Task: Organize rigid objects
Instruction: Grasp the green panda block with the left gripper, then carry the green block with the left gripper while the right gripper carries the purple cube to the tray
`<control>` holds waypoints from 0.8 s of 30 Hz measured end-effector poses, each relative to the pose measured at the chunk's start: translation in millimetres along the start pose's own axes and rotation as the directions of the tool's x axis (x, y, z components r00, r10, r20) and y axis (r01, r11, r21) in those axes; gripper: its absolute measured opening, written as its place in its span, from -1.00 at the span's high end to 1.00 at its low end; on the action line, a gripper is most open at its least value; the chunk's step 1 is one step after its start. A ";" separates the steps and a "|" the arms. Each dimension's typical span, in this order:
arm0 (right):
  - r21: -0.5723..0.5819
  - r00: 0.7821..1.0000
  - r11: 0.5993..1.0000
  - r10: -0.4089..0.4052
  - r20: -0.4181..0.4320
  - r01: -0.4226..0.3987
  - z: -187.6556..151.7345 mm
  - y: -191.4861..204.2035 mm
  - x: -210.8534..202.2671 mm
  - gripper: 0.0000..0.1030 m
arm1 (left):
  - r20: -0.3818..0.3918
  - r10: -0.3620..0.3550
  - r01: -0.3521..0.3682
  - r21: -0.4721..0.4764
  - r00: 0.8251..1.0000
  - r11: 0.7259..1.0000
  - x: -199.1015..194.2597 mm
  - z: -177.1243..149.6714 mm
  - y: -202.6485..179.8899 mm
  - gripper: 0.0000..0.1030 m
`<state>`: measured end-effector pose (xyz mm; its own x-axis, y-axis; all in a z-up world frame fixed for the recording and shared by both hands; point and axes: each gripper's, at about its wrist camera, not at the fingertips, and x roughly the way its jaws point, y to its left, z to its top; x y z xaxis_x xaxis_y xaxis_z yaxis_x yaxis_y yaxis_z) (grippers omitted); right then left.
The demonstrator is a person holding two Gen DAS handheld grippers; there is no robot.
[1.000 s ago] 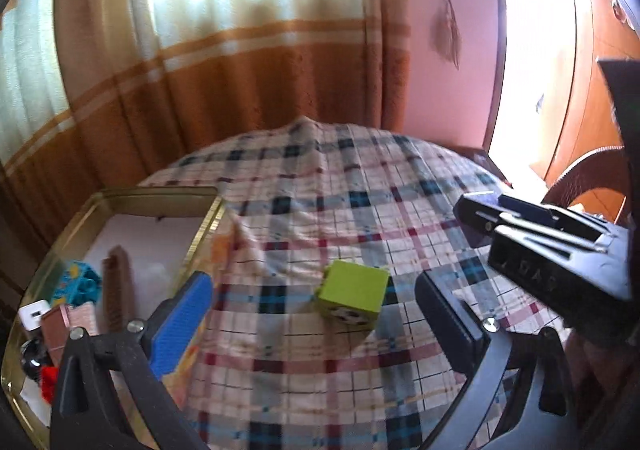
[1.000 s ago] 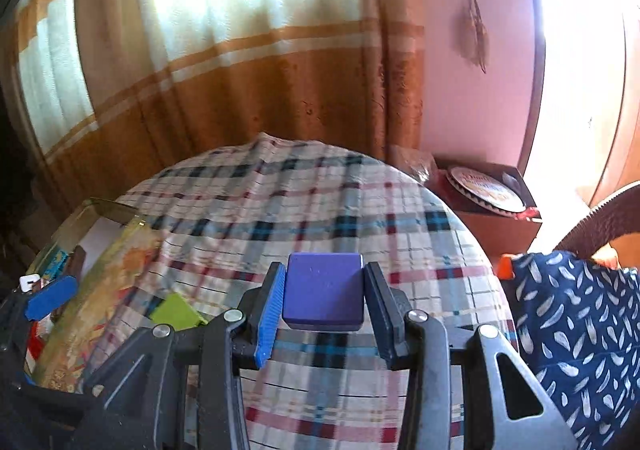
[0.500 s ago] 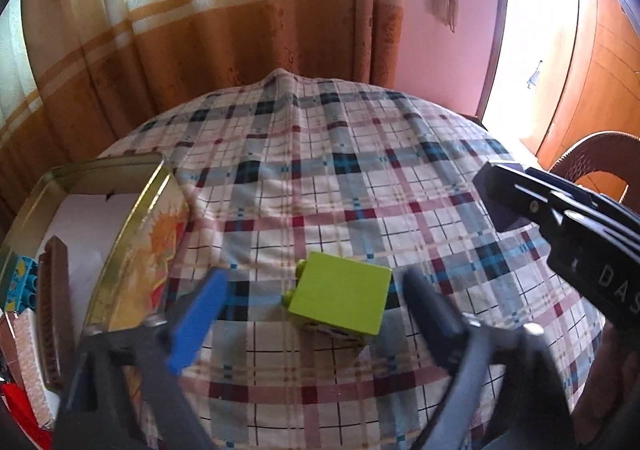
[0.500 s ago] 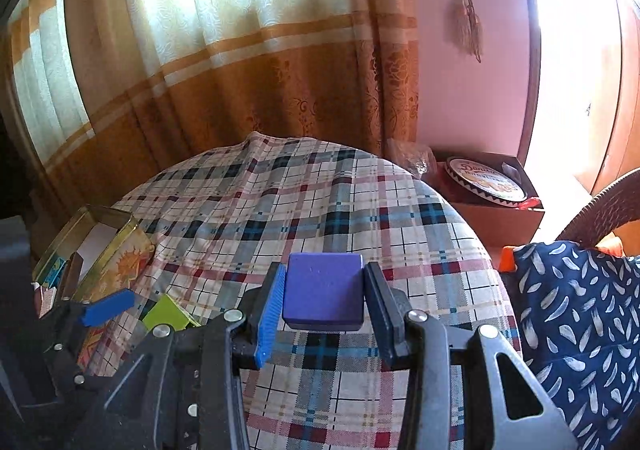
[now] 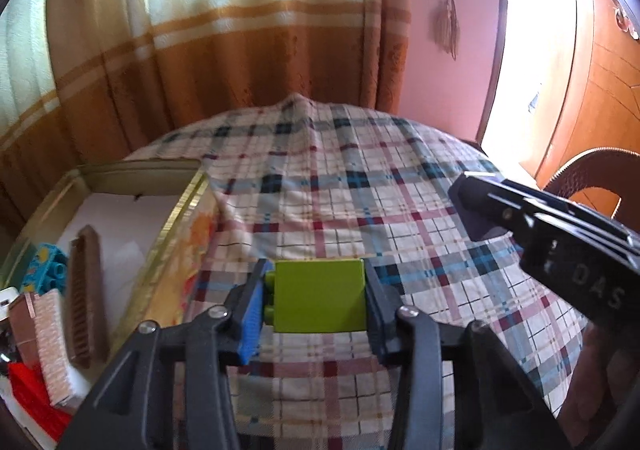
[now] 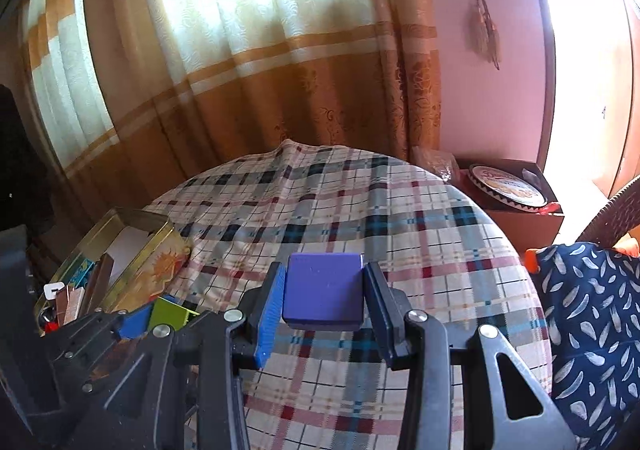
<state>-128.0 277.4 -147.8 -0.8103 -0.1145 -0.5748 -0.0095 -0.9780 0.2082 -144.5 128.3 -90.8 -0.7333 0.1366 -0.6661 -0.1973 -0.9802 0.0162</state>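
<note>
Left gripper [image 5: 316,300] angles down toward the worktop, its jaws just closed in on a green block [image 5: 320,296], both pads pressed against the block's sides. Right gripper [image 6: 324,302], beside it and tilted downward too, clamps a purple block [image 6: 324,290] squarely between its pads, clear of the cloth.

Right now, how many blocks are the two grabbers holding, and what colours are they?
Green block, in the left gripper: 1
Purple block, in the right gripper: 1
Total: 2 blocks. More toys lie in the tin box, too jumbled to count.
</note>
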 end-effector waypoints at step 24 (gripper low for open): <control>-0.041 0.996 0.999 0.037 0.078 -0.034 -9.7 28.5 -13.1 0.17 | 0.188 0.075 -0.061 -0.082 0.979 0.995 -56.2 -11.0 30.4 0.18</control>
<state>-112.0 249.4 -142.0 -0.8532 -0.1366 -0.5034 0.0418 -0.9799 0.1950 -102.2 89.3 -61.1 -0.8552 0.0868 -0.5109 -0.0983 -0.9951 -0.0046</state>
